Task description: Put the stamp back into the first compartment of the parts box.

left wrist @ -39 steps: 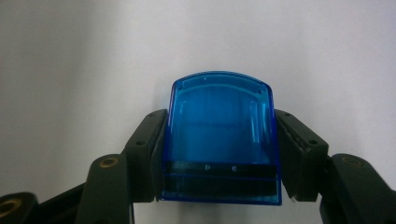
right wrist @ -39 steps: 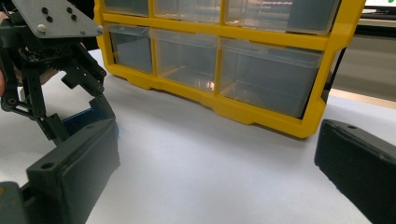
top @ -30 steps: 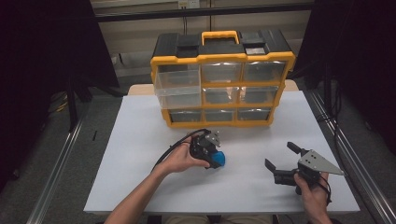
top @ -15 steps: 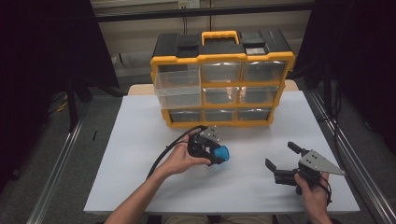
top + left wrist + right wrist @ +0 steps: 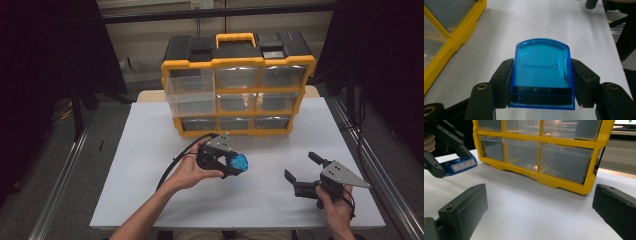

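Note:
My left gripper (image 5: pixel 231 165) is shut on a clear blue plastic box (image 5: pixel 543 72) with a rounded far end and a black strip near its base, held just above the white table (image 5: pixel 150 150). The blue box (image 5: pixel 239 162) shows in the high view near the table's middle, and as a blue box (image 5: pixel 461 165) with a white label at the left of the right gripper view. My right gripper (image 5: pixel 304 169) stands open near the front right, with nothing between its two black jaws. A yellow and black drawer organizer (image 5: pixel 238 85) stands at the back.
The organizer's upper left drawers (image 5: pixel 191 90) stick out a little from its front. Its clear drawers (image 5: pixel 564 161) look empty from the right gripper view. A black cable (image 5: pixel 175 162) trails from the left gripper across the table. Metal rails (image 5: pixel 370 165) run along both table sides.
My left hand has turned and shifted slightly right, so the blue box now points toward the right gripper. The right gripper has stayed in place, open.

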